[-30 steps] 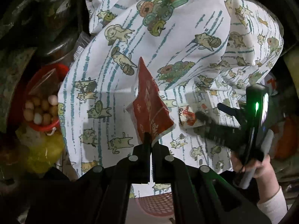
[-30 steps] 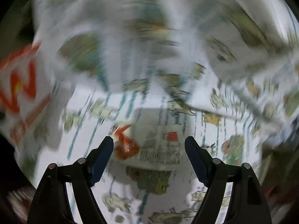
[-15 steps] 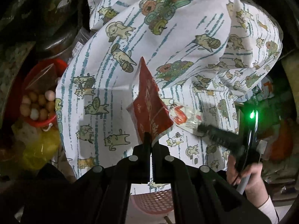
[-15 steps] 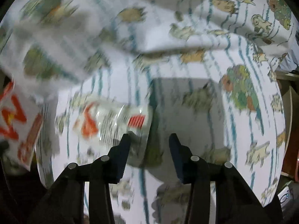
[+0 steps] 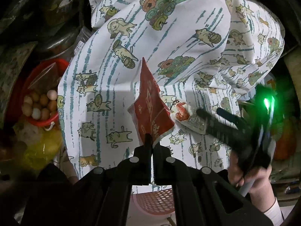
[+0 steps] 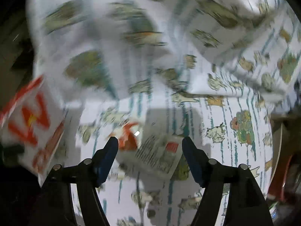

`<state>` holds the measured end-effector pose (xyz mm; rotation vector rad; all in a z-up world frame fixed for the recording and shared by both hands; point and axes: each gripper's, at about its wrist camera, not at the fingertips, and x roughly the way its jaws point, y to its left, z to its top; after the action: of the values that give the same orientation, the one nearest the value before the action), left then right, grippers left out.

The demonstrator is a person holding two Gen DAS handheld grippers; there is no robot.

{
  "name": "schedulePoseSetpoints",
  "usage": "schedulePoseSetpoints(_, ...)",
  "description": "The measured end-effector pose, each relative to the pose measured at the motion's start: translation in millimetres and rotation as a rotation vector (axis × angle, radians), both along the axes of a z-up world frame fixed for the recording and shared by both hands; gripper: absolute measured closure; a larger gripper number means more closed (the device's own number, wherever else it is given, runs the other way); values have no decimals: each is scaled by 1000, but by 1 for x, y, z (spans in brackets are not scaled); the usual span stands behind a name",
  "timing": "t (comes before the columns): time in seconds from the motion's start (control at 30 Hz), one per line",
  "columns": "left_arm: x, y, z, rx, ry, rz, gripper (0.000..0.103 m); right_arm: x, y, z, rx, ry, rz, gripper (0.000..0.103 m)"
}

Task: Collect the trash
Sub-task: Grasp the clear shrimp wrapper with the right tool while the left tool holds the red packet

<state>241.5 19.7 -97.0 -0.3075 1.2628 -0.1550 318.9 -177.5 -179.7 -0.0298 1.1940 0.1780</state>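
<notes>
The left claw (image 5: 151,143) is closed on the corner of the red packet (image 5: 150,111), held up above the cloth (image 5: 105,79). Just right of this packet the white wrapper (image 6: 158,150) lies flat on the cloth, between the opening jaws of the right claw (image 6: 150,145), not gripped. The claw could pinch cloth with the thin wrapper, or push it away. Right of the packet the cloth has raised folds; left is bare cloth to its edge.

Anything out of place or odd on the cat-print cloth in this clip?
A small white wrapper with a red shrimp picture lies loose on the cat-print cloth; the right hand-held gripper, jaws opening, straddles it. The left hand-held gripper pinches a red snack packet upright. The right view is motion-blurred.
</notes>
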Motion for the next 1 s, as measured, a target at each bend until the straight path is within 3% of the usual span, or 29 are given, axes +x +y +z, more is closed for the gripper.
schedulePoseSetpoints(0.17, 3, 1, 0, 5, -4, -2, 103, 31, -29, -31, 112, 131, -145, 51)
schedulePoseSetpoints(0.3, 2, 2, -1, -2, 3, -7, 103, 30, -40, -49, 144, 174, -157, 52)
schedulePoseSetpoints(0.77, -2, 3, 2, -5, -3, 2, 103, -48, -9, -41, 101, 197, 73, 51)
schedulePoseSetpoints(0.8, -3, 3, 2, -4, -3, 2, 103, -50, -6, -38, 96, 181, 92, 51)
schedulePoseSetpoints(0.87, -3, 3, 2, -1, -3, -1, 103, -58, 6, -28, 79, 126, 125, 31)
schedulePoseSetpoints(0.93, -3, 3, 2, 4, -5, -1, 103, -66, 18, -19, 66, 74, 152, 20)
schedulePoseSetpoints(1.0, -3, 3, 3, 9, -6, 0, 103, -67, 24, -18, 80, 56, 202, 18)
